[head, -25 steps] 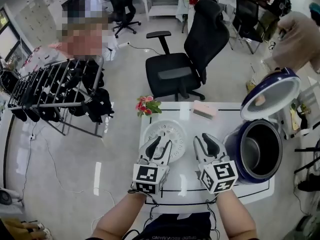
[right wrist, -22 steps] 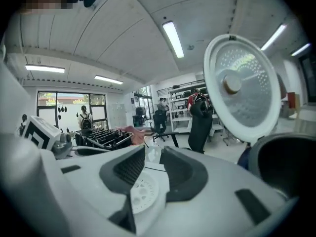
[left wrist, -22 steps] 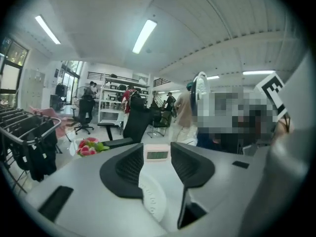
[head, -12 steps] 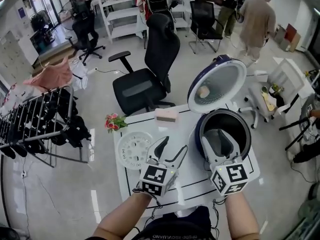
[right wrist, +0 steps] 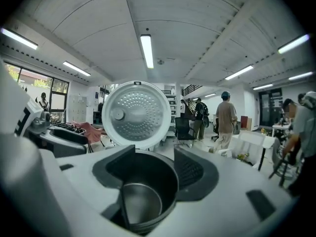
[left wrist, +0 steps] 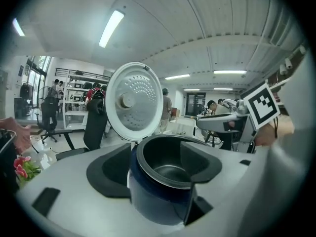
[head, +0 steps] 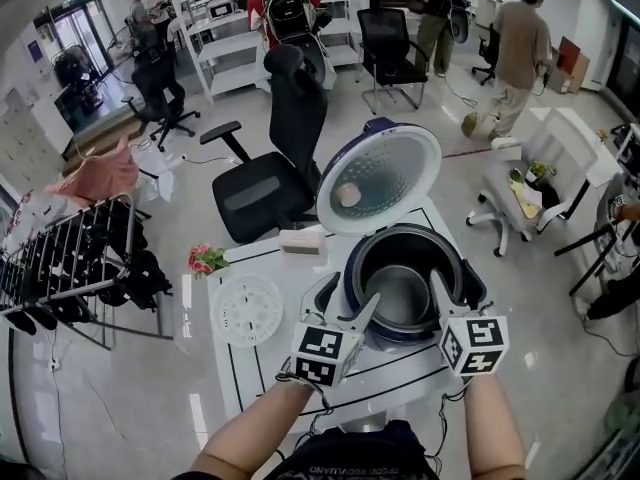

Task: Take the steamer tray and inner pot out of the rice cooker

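Observation:
The dark blue rice cooker (head: 368,276) stands on the white table (head: 262,370) with its lid (head: 380,180) up. The dark inner pot (head: 402,294) sits inside it. The white perforated steamer tray (head: 247,310) lies flat on the table to the cooker's left. My left gripper (head: 345,303) is at the cooker's left rim, its jaws opening, one finger outside the wall and one inside the pot (left wrist: 168,169). My right gripper (head: 457,290) straddles the right rim the same way, jaws opening around the pot's edge (right wrist: 143,201). Neither gripper's pads press on anything.
A pink box (head: 303,240) and small flowers (head: 205,260) sit at the table's far side. A black office chair (head: 270,168) stands behind the table, a drying rack (head: 70,258) to the left. People walk among shelves and chairs in the background.
Both grippers left the steamer tray and swung right to the cooker's rim. Their jaws widened. The tray stays flat on the table.

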`<state>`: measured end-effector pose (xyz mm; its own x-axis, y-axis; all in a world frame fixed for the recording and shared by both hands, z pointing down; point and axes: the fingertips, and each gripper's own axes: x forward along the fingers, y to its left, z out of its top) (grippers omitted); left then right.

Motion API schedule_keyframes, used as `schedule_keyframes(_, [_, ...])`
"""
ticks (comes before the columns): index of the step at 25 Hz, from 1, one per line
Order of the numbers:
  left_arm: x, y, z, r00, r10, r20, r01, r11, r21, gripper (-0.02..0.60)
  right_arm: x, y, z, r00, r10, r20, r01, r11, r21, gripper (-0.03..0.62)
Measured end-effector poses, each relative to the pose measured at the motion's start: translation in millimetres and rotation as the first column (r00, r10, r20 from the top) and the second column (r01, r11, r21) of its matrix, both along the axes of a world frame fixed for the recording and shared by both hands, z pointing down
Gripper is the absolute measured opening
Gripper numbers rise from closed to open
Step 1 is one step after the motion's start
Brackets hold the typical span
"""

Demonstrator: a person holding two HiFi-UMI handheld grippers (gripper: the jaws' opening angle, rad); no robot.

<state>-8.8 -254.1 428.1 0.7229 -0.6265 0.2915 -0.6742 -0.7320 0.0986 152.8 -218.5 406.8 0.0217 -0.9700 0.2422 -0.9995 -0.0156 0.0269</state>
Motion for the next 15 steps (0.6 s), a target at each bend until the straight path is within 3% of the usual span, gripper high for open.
schedule_keyframes(6, [25, -1, 19, 0.995, -0.050, 0.084, 0.052, 0.998, -0.018, 0.308, 39, -3, 24, 1.000, -0.008, 0.017, 0.009, 0.998, -0.067, 0.232])
schedule_keyframes(15, [28, -4, 49, 0.971, -0.156, 0.181, 0.168, 0.985, -0.051, 0.308, 51, -12, 63, 0.996, -0.062, 0.060, 0.070, 0.986, -0.149, 0.232])
